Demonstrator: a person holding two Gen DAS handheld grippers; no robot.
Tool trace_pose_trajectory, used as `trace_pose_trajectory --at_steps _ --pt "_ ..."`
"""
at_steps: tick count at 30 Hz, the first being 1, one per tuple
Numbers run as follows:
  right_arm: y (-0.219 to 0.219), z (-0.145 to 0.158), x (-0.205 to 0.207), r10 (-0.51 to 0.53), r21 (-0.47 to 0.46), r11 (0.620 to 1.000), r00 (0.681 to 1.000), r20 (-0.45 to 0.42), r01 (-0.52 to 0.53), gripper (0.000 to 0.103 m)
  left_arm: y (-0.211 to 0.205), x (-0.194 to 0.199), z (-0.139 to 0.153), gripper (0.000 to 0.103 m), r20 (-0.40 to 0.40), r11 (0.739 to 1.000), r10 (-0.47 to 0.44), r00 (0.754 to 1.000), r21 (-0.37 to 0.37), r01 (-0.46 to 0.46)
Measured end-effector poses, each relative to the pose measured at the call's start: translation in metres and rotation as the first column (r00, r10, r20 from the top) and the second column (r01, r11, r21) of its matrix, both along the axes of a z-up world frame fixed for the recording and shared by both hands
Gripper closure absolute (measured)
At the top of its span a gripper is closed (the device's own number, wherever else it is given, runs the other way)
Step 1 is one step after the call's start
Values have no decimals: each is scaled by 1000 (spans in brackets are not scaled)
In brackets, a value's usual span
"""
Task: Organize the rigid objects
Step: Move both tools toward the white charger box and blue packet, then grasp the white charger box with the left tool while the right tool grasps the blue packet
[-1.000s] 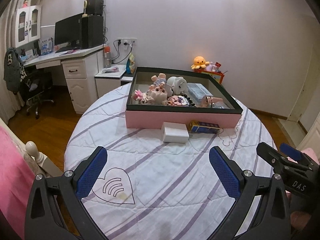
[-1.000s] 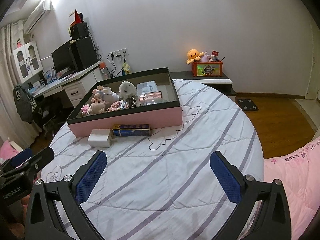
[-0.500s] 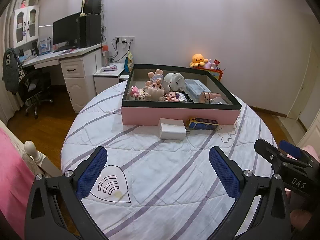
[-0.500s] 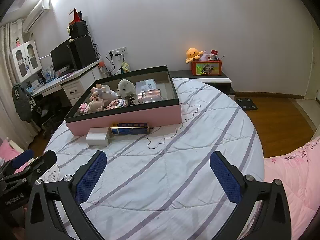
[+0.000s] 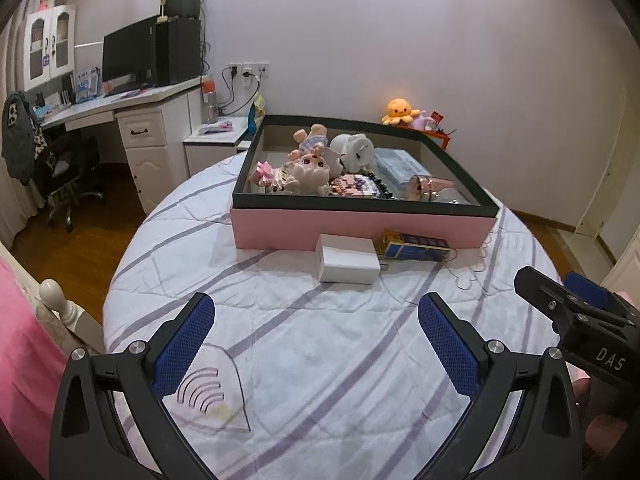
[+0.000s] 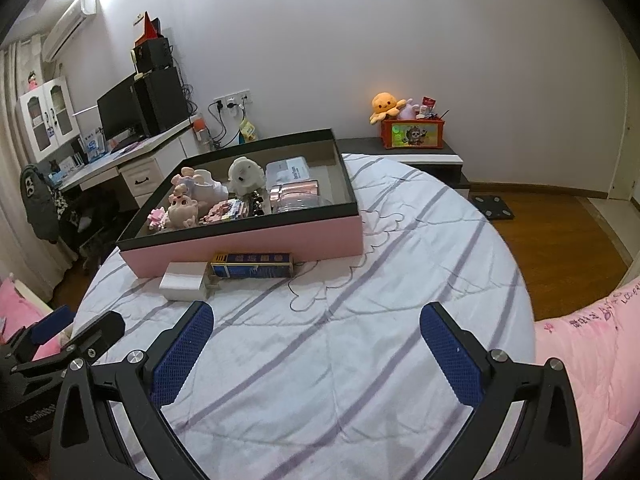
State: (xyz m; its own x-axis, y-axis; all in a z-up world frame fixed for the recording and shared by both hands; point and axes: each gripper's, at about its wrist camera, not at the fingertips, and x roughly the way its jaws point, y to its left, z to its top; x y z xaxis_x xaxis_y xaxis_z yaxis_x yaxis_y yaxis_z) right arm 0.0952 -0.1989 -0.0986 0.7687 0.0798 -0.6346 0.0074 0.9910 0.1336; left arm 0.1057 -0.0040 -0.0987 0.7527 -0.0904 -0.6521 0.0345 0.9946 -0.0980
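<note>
Left wrist view first: the left claw (image 5: 316, 330) hangs wide open with nothing in it; compared with a second ago the whole scene has slid closer and lower in frame, so this claw has been pushed forward over the bed (image 5: 320, 360) toward the loose stuff; the white charger block (image 5: 347, 258) now sits pretty much dead ahead between the two blue pads, though still well apart from them; it lies on the quilt right against the pink box (image 5: 360, 229), and the blue carton (image 5: 416, 246) lies just beside it on the right, also touching the box's front wall; the toys inside the box look untouched; the right claw (image 5: 560, 300) pokes in from the right edge, held above the quilt.

Right wrist view: the right claw (image 6: 316, 336) is spread open and empty too; same story here, the box and both loose items have grown a little in frame, so it crept forward as well, just less aimed; the blue carton (image 6: 252, 265) and the charger block (image 6: 184, 280) sit up and to the left of its gap.

My read: nothing's been picked up yet; this is the approach, and the left claw looks lined up for the charger block first.
</note>
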Motion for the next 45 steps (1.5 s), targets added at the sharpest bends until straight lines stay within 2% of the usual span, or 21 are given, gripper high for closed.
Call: trace_pose_trajectory --at_steps 11,16,19,21,22,23,25,31,38,45 --pt "-7 -20 34 -9 30 999 998 -57 10 0 -21 69 -34 0 -126 999 -34 991 20 37" --pt "-18 -30 43 -25 39 999 997 -77 28 0 -27 97 -53 1 -212 1000 1 977 24 4" --pt "-21 -35 47 -32 44 998 996 -89 36 0 -29 103 -53 4 -215 1000 -14 977 24 19" --pt "-21 -37 48 -28 45 998 995 -93 32 0 -30 101 -52 17 -200 999 -29 979 12 32" --pt "-20 -37 49 -26 43 999 995 -95 30 0 -29 99 -51 30 -191 999 -36 981 9 38" --pt "-19 -38 50 -24 42 999 995 -97 28 0 -27 97 -51 38 -185 999 -35 982 10 38" --pt "-15 -38 51 -13 46 999 995 -98 17 0 -19 94 -50 38 -182 999 -47 982 -21 44" --pt "2 -37 55 21 27 999 994 -105 -18 0 1 77 -48 38 -162 998 -44 986 -46 37" --pt "32 -42 76 64 7 998 990 -124 -64 0 27 62 -46 38 -136 999 22 990 -37 -27" --pt "61 -55 104 82 -36 995 981 -177 -90 0 34 63 -48 38 -134 998 31 991 -49 -37"
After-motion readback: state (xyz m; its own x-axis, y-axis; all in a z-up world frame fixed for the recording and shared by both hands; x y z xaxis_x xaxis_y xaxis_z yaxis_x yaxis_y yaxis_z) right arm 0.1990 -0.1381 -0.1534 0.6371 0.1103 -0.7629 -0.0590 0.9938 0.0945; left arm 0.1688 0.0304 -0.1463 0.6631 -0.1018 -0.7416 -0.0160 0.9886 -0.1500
